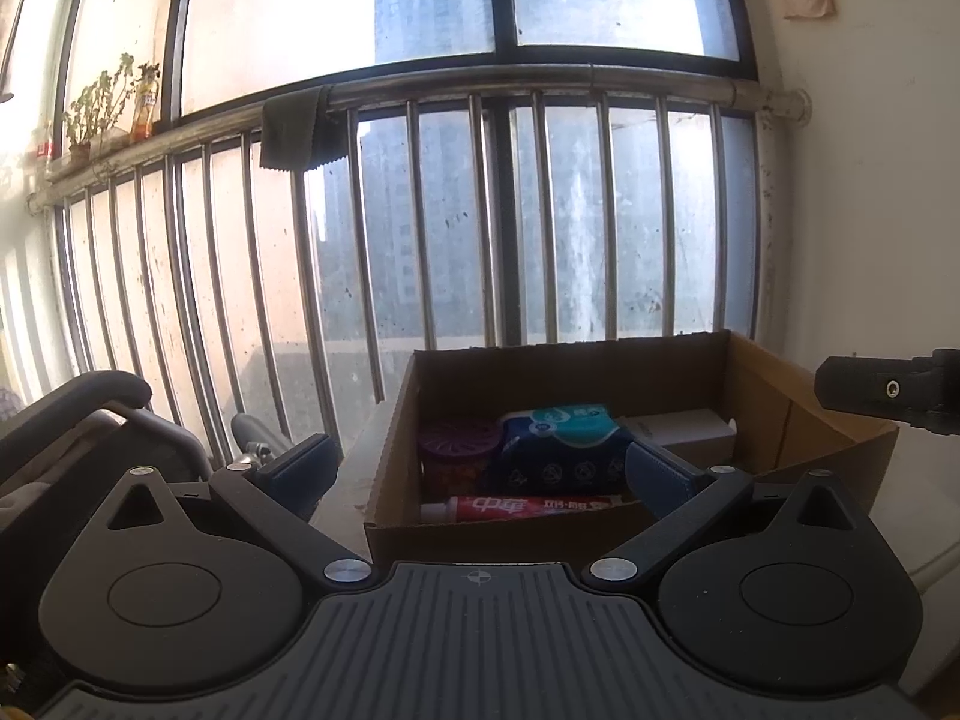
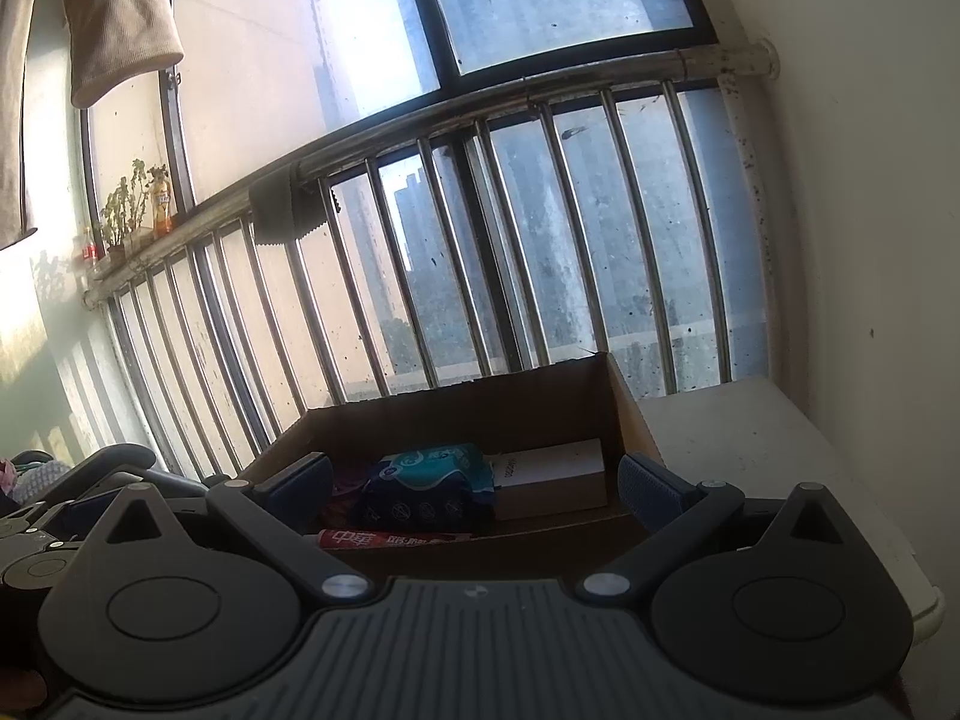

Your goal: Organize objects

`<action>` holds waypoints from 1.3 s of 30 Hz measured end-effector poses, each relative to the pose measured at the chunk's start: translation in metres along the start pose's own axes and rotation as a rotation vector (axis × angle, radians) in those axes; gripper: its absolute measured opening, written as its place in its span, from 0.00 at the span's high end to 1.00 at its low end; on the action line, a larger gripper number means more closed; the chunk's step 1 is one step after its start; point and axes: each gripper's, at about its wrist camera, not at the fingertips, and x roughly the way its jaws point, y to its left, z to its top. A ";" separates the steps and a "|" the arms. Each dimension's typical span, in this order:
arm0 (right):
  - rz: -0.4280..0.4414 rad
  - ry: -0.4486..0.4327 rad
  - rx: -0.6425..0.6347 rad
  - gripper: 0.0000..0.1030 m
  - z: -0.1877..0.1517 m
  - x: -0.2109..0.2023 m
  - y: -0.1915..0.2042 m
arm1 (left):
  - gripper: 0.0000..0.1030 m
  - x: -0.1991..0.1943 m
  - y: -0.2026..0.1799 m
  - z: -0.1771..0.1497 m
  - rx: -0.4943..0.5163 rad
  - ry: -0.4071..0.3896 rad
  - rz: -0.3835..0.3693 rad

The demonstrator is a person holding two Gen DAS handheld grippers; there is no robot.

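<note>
Window railing behind | cardboard box [image 1: 390, 468] ahead of spread left gripper [image 1: 480, 468]

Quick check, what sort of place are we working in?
Probably an enclosed home balcony, high up: metal railing before big windows facing tower blocks, laundry hanging overhead, potted plant on the sill.

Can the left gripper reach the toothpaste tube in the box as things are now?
Probably yes. The left gripper is open above the open cardboard box, and the toothpaste tube lies uncovered along the near wall; that wall may crowd the fingers.
</note>
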 end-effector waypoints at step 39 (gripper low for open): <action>-0.012 0.016 0.007 0.00 -0.006 0.000 -0.004 | 0.00 0.002 0.002 -0.003 -0.006 0.011 -0.006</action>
